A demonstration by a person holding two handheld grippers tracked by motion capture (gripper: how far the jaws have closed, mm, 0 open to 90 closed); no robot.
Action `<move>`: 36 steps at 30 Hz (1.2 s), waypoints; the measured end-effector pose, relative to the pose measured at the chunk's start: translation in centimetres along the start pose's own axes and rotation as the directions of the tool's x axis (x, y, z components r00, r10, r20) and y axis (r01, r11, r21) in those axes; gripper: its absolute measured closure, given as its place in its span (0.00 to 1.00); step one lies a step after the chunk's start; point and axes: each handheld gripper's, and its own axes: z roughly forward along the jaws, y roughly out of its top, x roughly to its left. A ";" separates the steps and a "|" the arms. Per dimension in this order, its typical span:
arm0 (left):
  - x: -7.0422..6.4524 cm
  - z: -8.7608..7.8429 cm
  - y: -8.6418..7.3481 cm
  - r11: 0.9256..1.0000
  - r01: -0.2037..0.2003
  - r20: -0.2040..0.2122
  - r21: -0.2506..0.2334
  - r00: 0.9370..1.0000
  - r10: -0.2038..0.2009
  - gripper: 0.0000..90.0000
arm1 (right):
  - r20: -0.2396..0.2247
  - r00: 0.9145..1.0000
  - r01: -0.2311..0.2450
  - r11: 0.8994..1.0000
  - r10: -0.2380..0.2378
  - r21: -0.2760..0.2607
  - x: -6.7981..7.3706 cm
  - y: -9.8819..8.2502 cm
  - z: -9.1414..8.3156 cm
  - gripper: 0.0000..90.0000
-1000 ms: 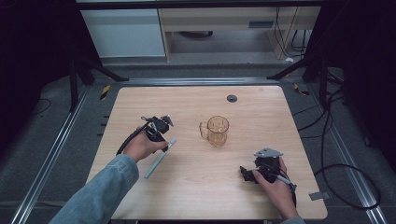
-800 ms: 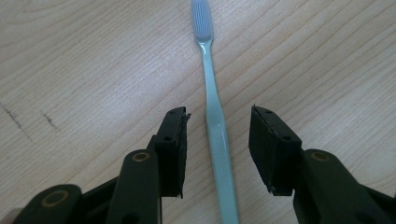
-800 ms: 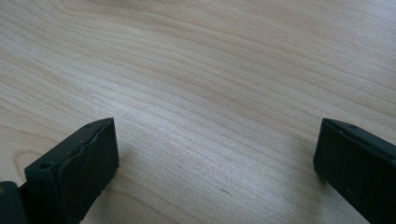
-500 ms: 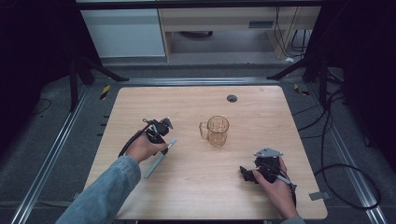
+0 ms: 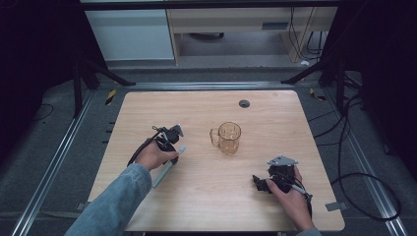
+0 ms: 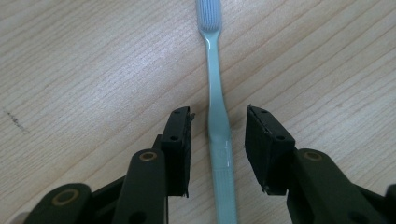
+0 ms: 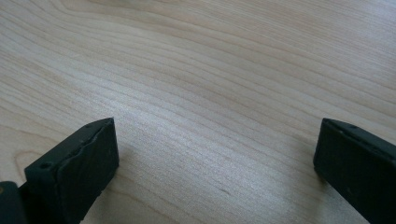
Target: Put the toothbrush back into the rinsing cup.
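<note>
On the table [image 5: 206, 196], glass mug [image 5: 228, 137] stands empty

The left gripper [image 6: 218, 140] is being held low with its jaws partly apart, having just been closing; the right gripper [image 7: 215, 163] is being rested with jaws spread wide.

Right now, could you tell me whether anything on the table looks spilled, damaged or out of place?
Nothing stands out. The toothbrush lies flat and whole between the left gripper's jaws, untouched, and the amber glass mug stands upright beside it, no spill around it.
</note>
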 end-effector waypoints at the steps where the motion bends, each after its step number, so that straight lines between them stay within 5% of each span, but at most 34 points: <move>1: 0.0 0.0 0.0 1.000 0.001 0.000 0.000 1.000 -0.001 0.67 | 0.001 1.000 0.001 1.000 -0.001 0.000 0.0 0.0 0.0 0.00; 36: 0.0 0.6 0.2 1.000 -0.010 0.000 0.027 1.000 0.010 0.82 | 0.000 1.000 0.000 1.000 0.000 0.000 0.0 0.0 0.0 0.00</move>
